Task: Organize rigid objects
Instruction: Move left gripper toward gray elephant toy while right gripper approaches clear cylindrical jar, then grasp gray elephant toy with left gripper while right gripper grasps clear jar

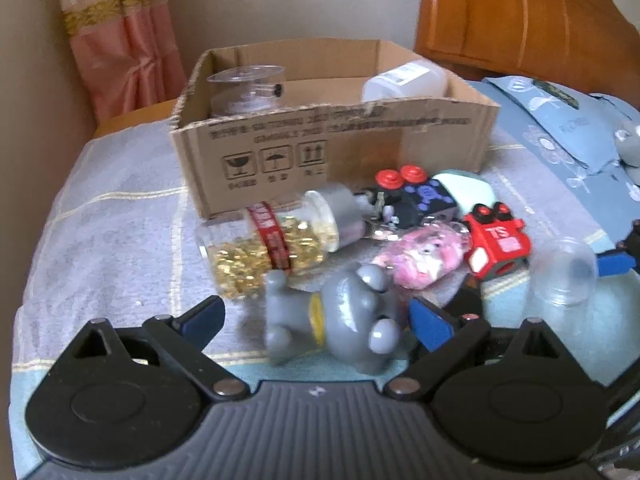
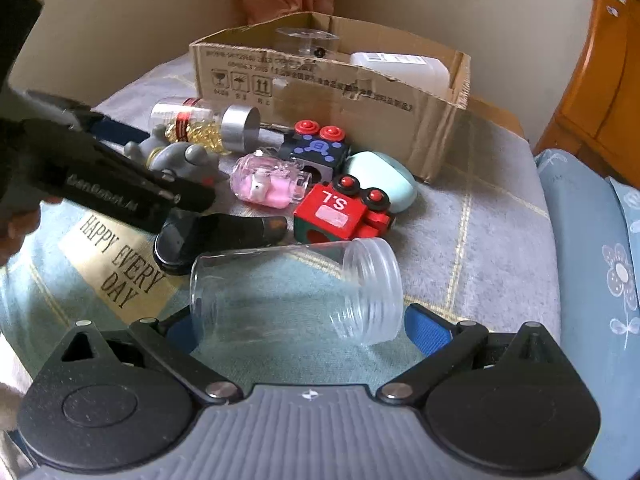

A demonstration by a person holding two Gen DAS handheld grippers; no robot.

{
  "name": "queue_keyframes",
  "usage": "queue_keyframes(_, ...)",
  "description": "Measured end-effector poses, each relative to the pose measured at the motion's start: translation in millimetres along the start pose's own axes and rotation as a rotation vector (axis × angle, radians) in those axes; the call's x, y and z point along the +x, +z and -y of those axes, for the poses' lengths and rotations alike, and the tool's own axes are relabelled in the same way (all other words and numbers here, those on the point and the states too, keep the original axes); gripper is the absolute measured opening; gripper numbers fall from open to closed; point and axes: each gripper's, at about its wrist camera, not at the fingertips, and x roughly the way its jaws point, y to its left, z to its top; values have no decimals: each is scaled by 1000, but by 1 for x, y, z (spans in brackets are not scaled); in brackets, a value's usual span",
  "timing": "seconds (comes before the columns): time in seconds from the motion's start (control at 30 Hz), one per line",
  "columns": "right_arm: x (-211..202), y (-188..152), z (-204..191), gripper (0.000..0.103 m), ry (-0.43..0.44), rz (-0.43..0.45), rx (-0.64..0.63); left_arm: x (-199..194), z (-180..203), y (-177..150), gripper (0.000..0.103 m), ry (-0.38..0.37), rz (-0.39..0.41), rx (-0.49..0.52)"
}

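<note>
Everything's sitting on a bed under a soft woven blanket with a pale grid pattern. The left gripper has its jaws spread wide on either side of a smooth, glossy grey hippo lying on its side, and I can't tell if the blue pads actually touch it. The right gripper is also spread, with a clear plastic jar lying sideways between the jaws, threaded mouth to the right, nothing in it. Behind the hippo there's a glass bottle on its side, silver cap, red band, full of little gold bits. Next to that is a squishy-looking pink pig in clear wrap, a boxy red train, a black train with red knobs, and a rounded mint case. At the back is a rough-edged corrugated box, open on top, holding a clear spool and a frosted white bottle.
</note>
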Motion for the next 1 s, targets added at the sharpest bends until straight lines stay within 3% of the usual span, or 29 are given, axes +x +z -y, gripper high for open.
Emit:
queue_keyframes(0.4, 1, 3, -4, 103, 25, 16, -34, 12, -2, -2, 97, 19, -33, -2)
queue_keyframes(0.67, 0, 2, -6, 103, 30, 32, -53, 9, -4, -4, 97, 5, -3, -33)
queue_keyframes(0.9, -3, 4, -6, 102, 15, 42, -45, 8, -4, -5, 87, -9, -2, -31)
queue_keyframes(1.0, -4, 5, -7, 96, 2, 36, -51, 5, -3, -4, 83, -13, -1, -28)
